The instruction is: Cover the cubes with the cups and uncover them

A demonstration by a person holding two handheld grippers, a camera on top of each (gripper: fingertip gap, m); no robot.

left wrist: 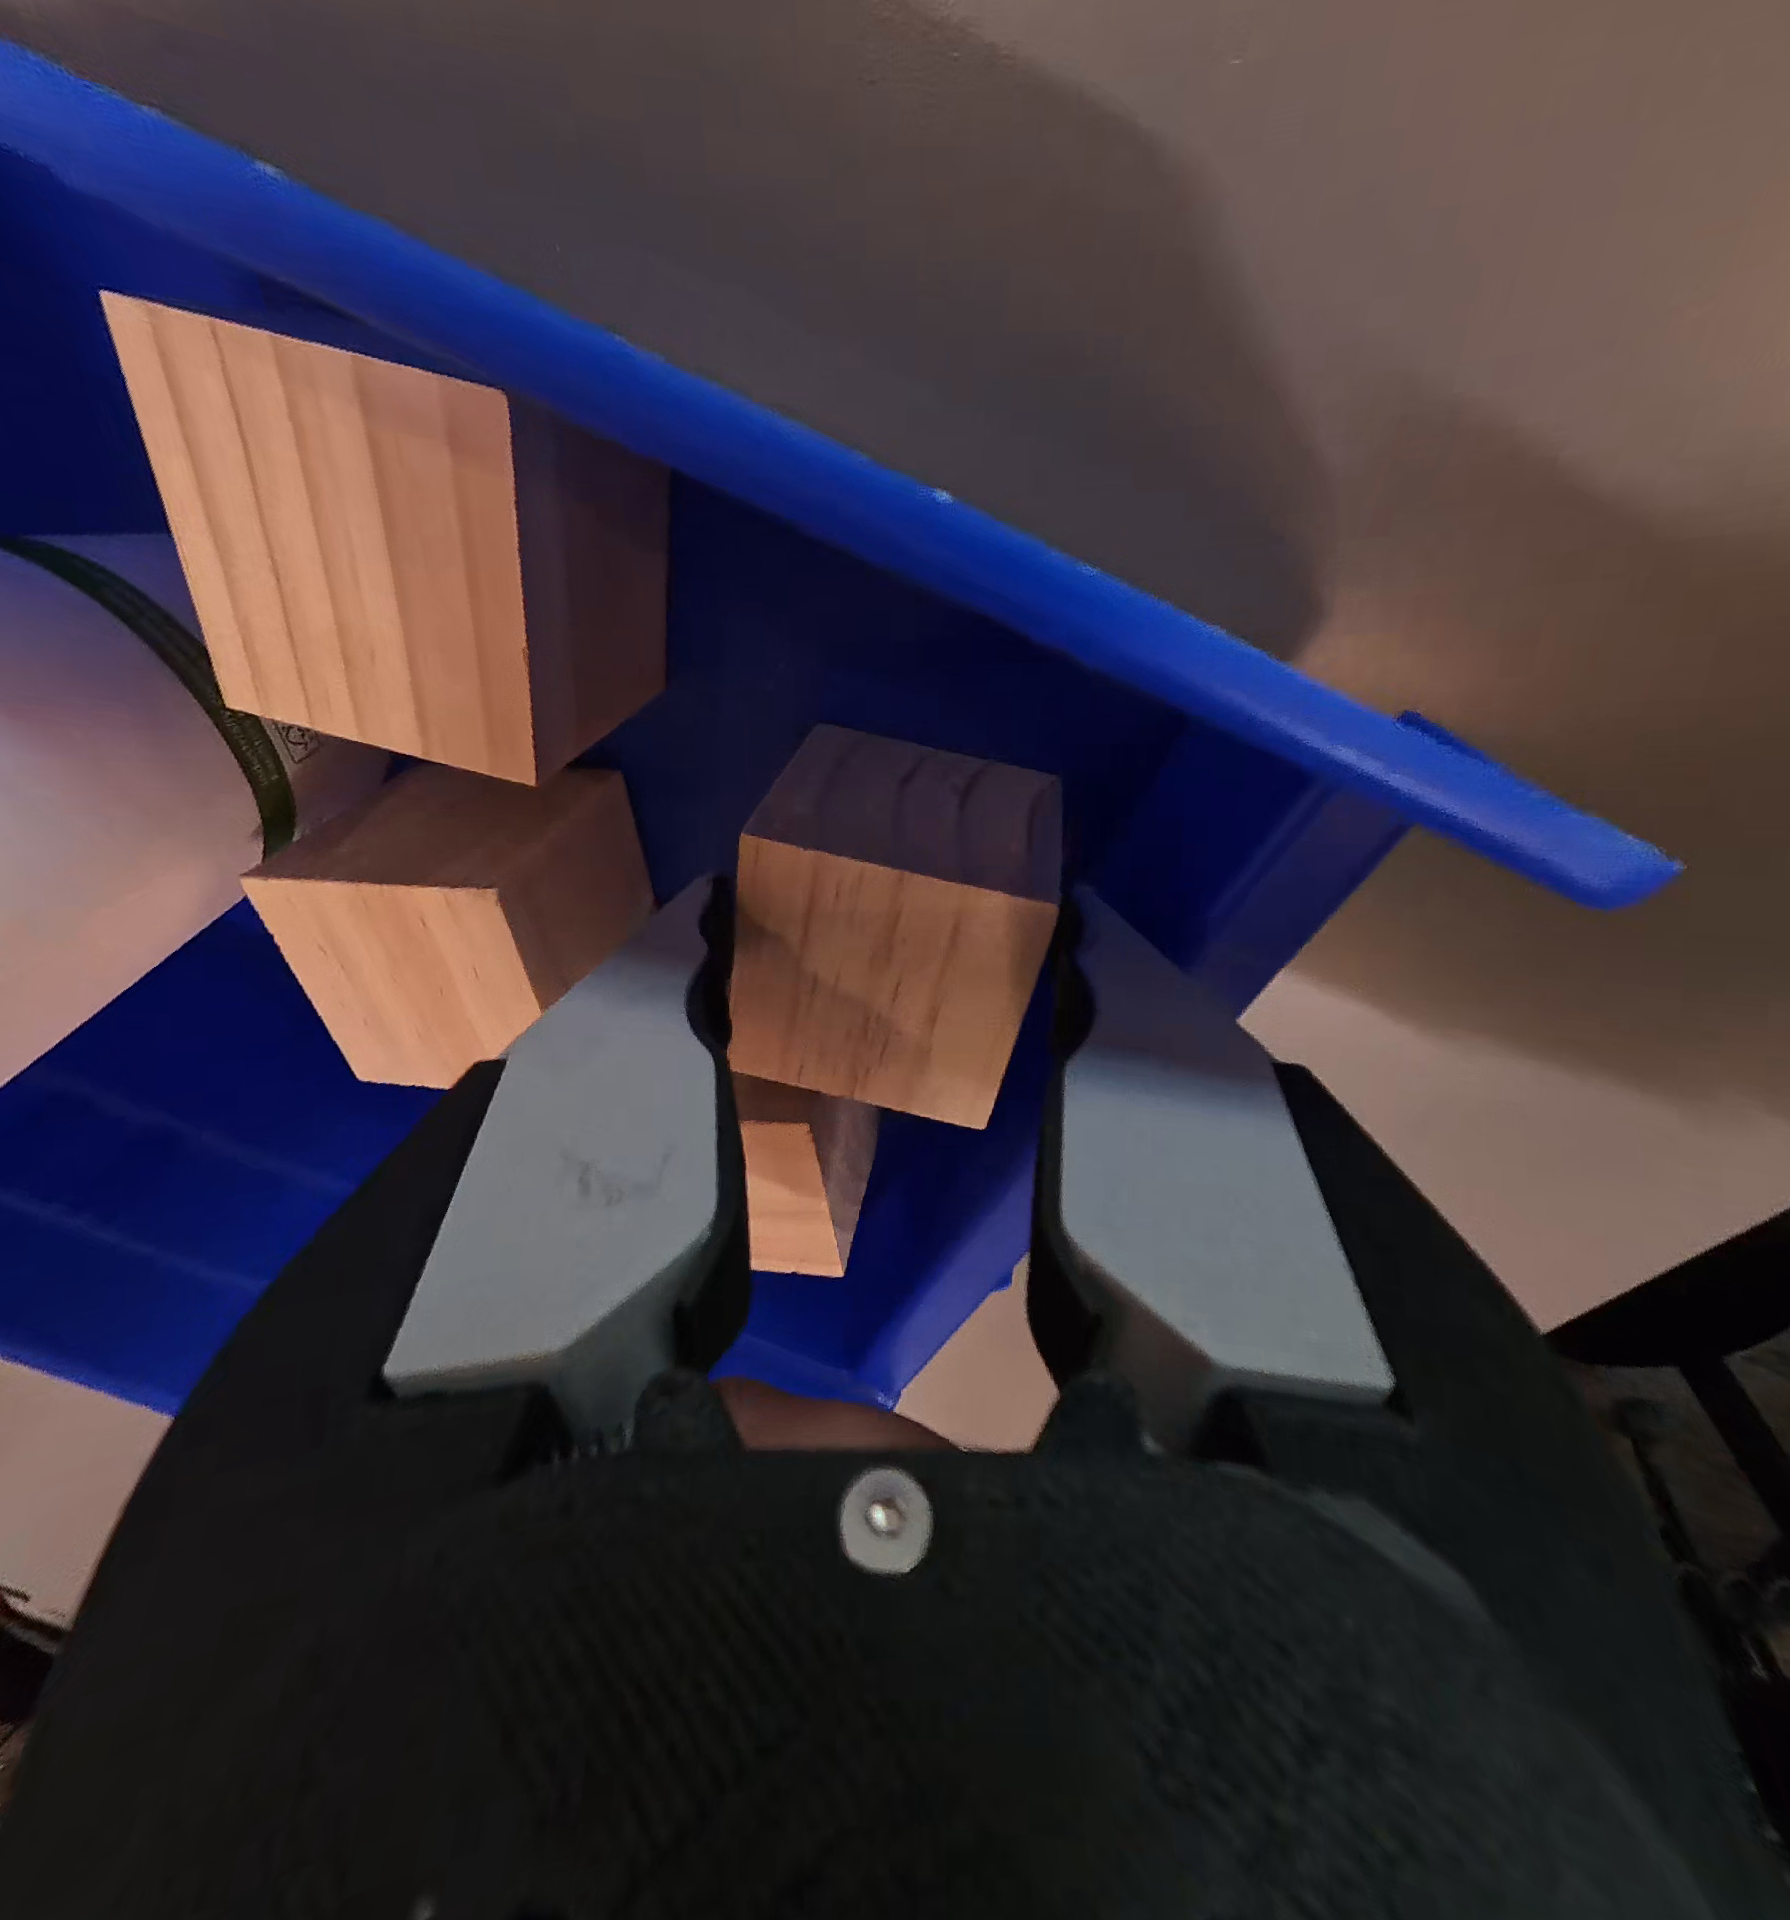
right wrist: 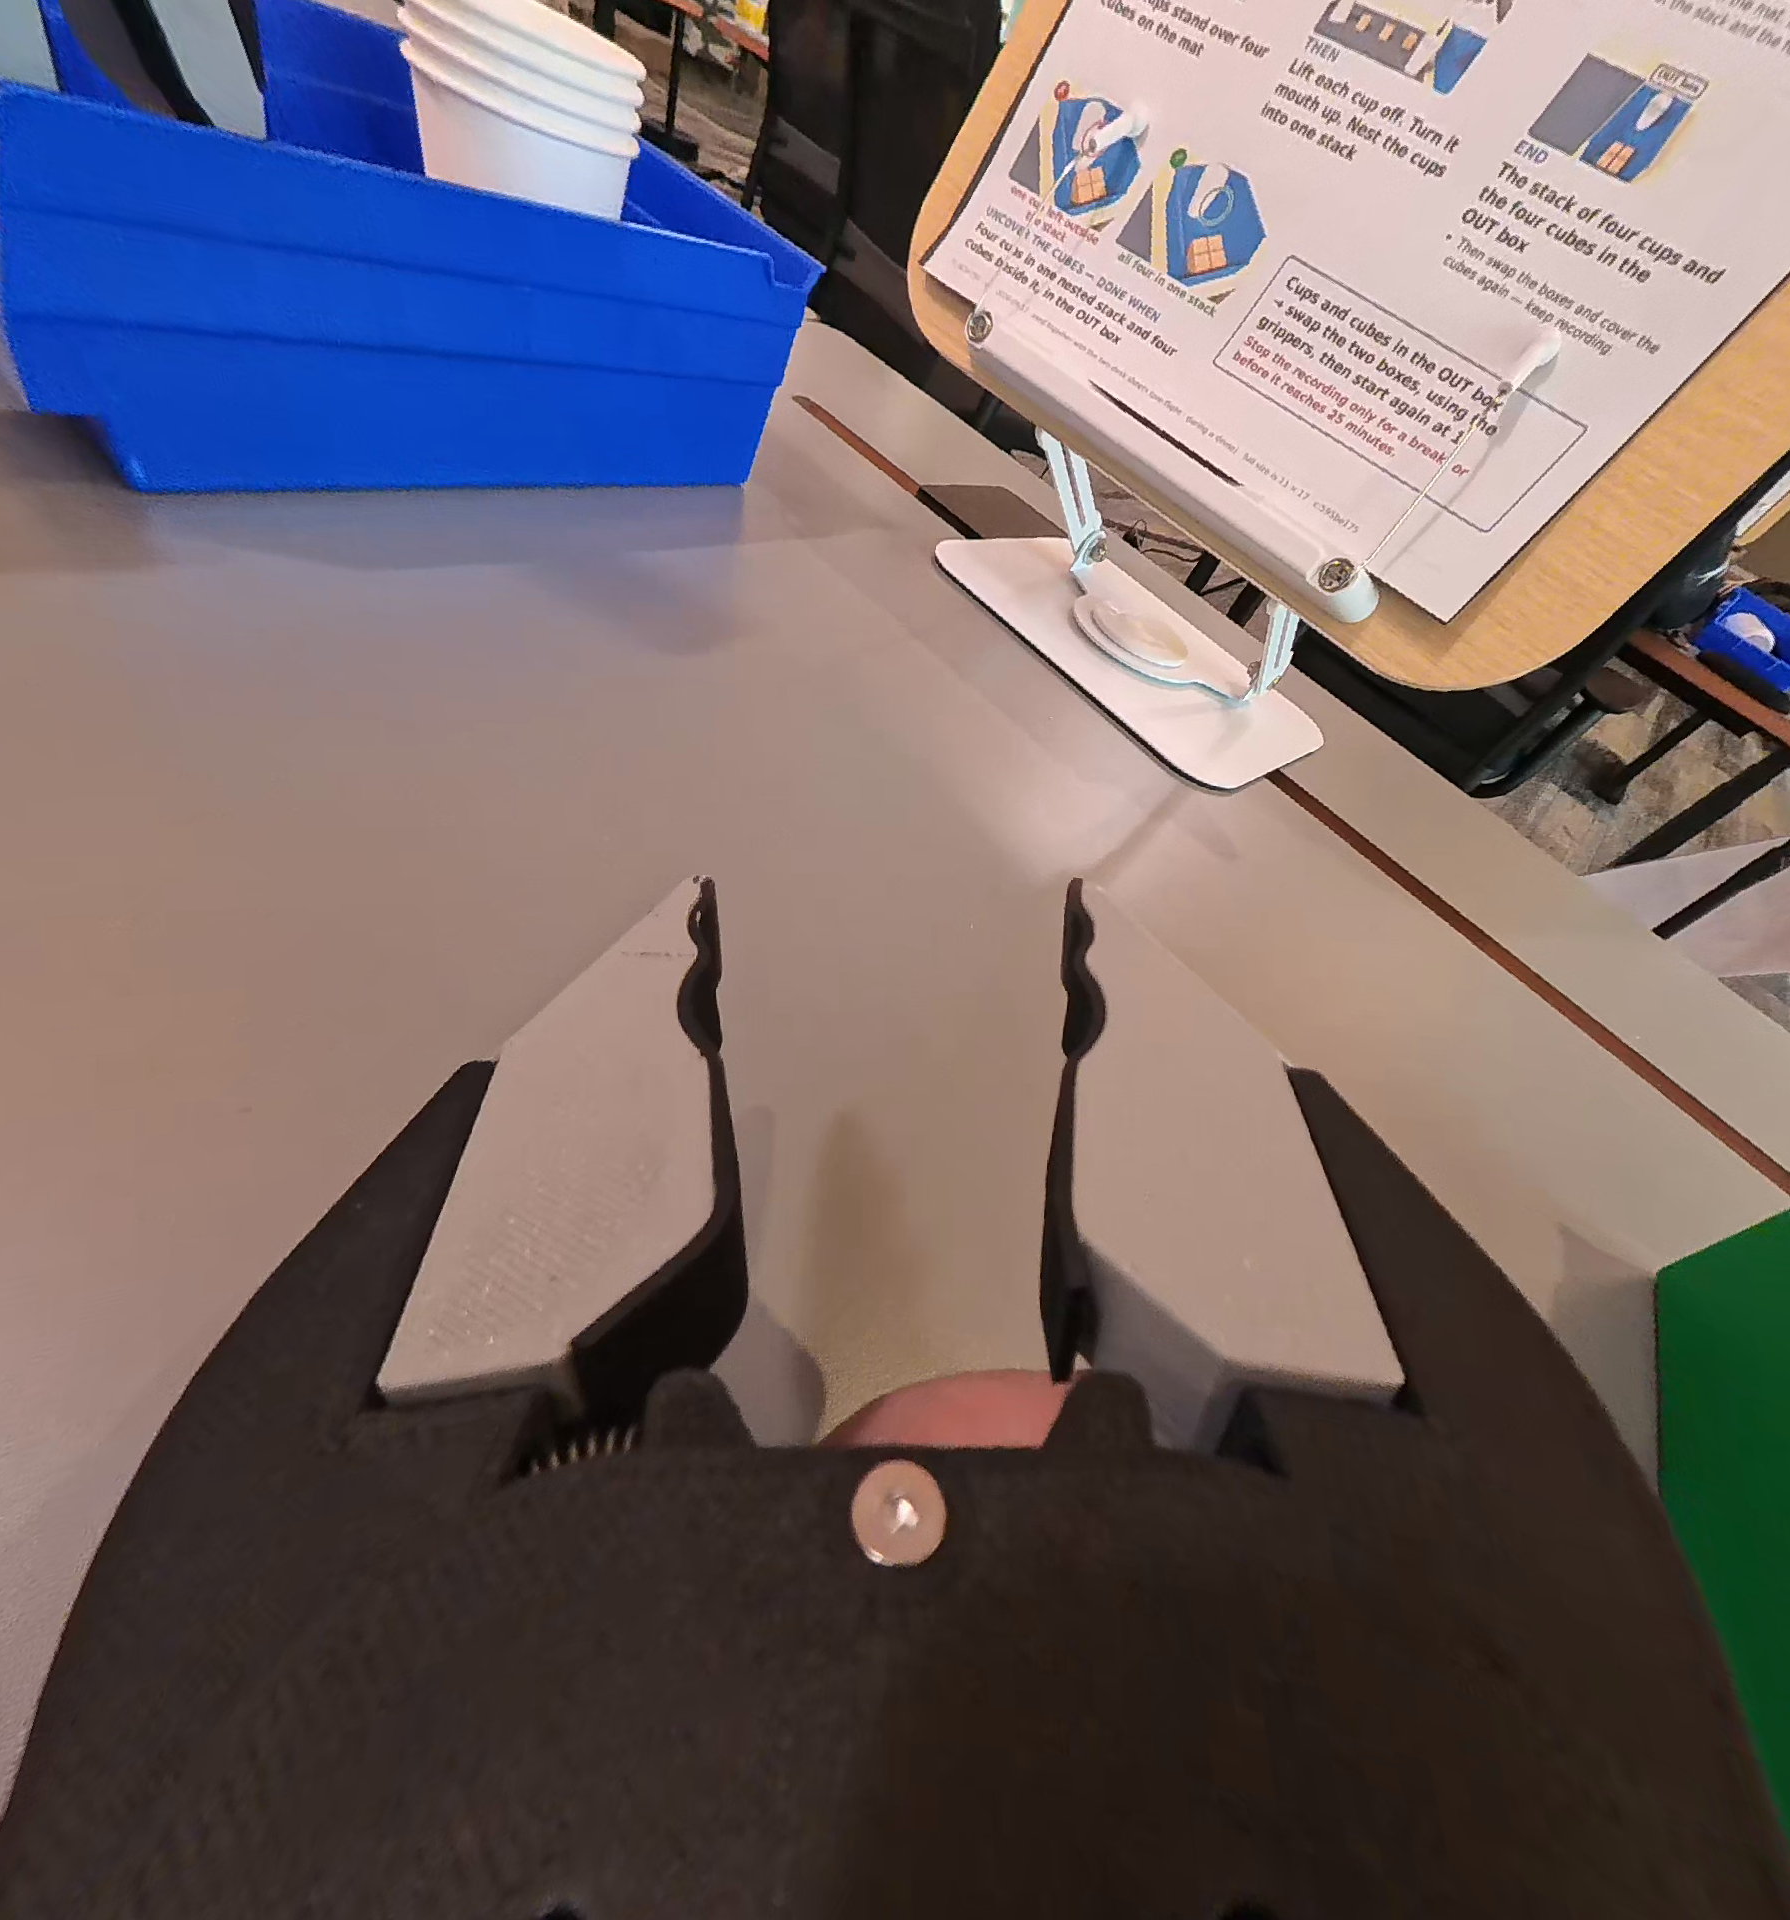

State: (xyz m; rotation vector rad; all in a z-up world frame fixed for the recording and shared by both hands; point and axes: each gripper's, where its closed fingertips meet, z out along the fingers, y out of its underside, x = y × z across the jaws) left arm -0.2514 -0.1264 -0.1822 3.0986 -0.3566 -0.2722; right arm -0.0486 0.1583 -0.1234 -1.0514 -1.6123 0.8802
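The left gripper reaches down into the corner of a blue bin, its two grey fingers straddling a wooden cube. A thin strip of blue shows between each pad and the cube's sides, so the jaws stand apart around it rather than pressing on it; by the look of it this is either the start of a pick or a cube just set down, and I cannot tell which. Three more cubes lie in the same bin: one against the bin's long wall, a second just below it and touching it, and a third partly hidden under the straddled cube. A white cup lies beside those cubes, deeper in the bin. Seen from the right wrist, the bin sits on a grey table, with a stack of white cups standing upright inside it. The right gripper hovers over the bare table, well away from the bin, jaws spread with nothing between them, probably waiting its turn. A stand with an instruction sheet sits to the bin's right.
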